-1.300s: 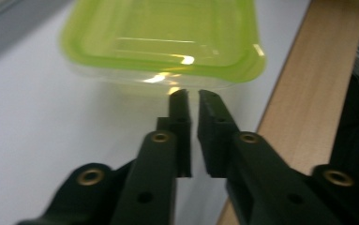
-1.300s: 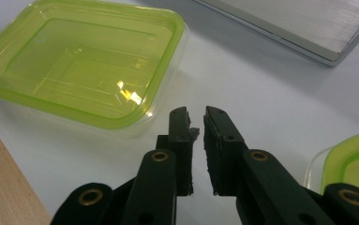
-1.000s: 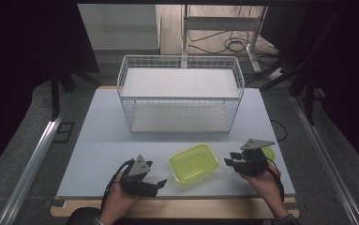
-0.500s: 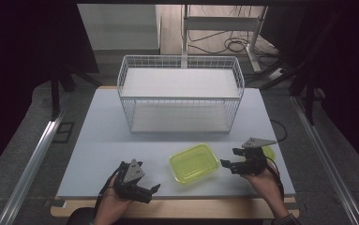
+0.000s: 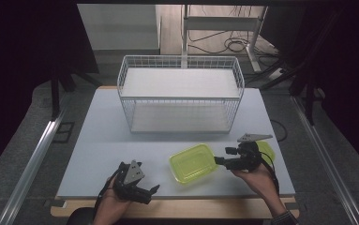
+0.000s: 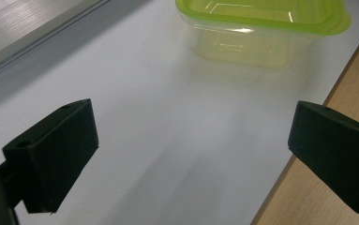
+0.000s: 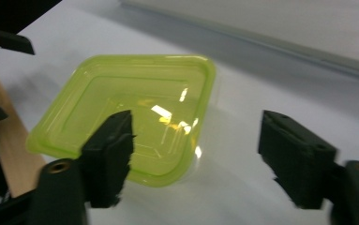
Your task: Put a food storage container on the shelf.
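White counter (image 5: 97, 154) carries wire basket (image 5: 179, 96) at rear, green lidded container (image 5: 192, 162) near front edge. Left tongs (image 5: 150, 193) have drawn back toward counter edge, jaws wide apart, empty. Right tongs (image 5: 220, 155) at container's right side, jaws just narrowing, not gripping yet: grasp looks imminent.

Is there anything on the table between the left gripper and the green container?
No. In the left gripper view, bare white table runs from the open left gripper up to the green container.
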A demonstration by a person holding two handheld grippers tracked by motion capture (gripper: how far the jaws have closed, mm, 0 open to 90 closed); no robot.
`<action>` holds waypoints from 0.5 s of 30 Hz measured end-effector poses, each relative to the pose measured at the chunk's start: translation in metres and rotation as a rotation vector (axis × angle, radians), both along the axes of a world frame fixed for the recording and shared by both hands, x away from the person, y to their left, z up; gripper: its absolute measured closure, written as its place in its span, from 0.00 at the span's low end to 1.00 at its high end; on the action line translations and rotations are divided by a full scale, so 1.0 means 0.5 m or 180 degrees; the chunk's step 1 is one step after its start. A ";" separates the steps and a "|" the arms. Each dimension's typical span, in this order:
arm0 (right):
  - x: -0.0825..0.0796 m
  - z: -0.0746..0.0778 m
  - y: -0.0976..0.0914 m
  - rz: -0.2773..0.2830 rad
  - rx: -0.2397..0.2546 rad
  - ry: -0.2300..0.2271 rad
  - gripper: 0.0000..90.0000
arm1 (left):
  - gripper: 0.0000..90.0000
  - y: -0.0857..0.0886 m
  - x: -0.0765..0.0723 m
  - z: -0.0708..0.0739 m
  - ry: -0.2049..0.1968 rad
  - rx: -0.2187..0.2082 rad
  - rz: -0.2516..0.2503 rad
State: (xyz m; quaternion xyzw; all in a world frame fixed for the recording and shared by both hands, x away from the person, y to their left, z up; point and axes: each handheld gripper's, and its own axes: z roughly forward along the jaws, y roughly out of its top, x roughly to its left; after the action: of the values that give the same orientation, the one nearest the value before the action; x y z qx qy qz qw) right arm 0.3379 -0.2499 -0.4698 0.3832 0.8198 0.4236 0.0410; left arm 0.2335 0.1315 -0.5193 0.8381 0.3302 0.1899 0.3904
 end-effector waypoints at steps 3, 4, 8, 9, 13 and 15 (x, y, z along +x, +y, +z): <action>0.014 -0.005 0.010 0.0035 -0.0002 0.0124 0.48 | 0.02 -0.002 0.000 -0.001 -0.0002 0.0028 -0.0010; 0.021 -0.006 0.014 0.0043 -0.0008 0.0155 0.50 | 0.02 -0.002 0.000 -0.001 -0.0001 0.0031 -0.0015; 0.048 -0.014 0.028 0.0024 -0.0006 0.0342 0.58 | 0.02 -0.005 -0.001 -0.002 -0.0015 0.0070 -0.0031; 0.054 -0.017 0.032 -0.0001 -0.0027 0.0380 0.58 | 0.02 -0.006 -0.001 -0.003 -0.0016 0.0075 -0.0035; 0.069 -0.028 0.038 -0.0036 -0.0010 0.0531 0.61 | 0.02 -0.009 -0.002 -0.004 -0.0022 0.0122 -0.0057; 0.078 -0.034 0.041 -0.0072 0.0002 0.0638 0.65 | 0.02 -0.010 -0.002 -0.004 -0.0023 0.0139 -0.0068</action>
State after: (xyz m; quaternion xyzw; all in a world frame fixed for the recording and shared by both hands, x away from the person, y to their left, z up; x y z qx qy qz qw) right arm 0.3770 -0.2294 -0.4867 0.4328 0.8153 0.3829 -0.0367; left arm 0.2326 0.1265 -0.5213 0.8492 0.3156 0.1959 0.3753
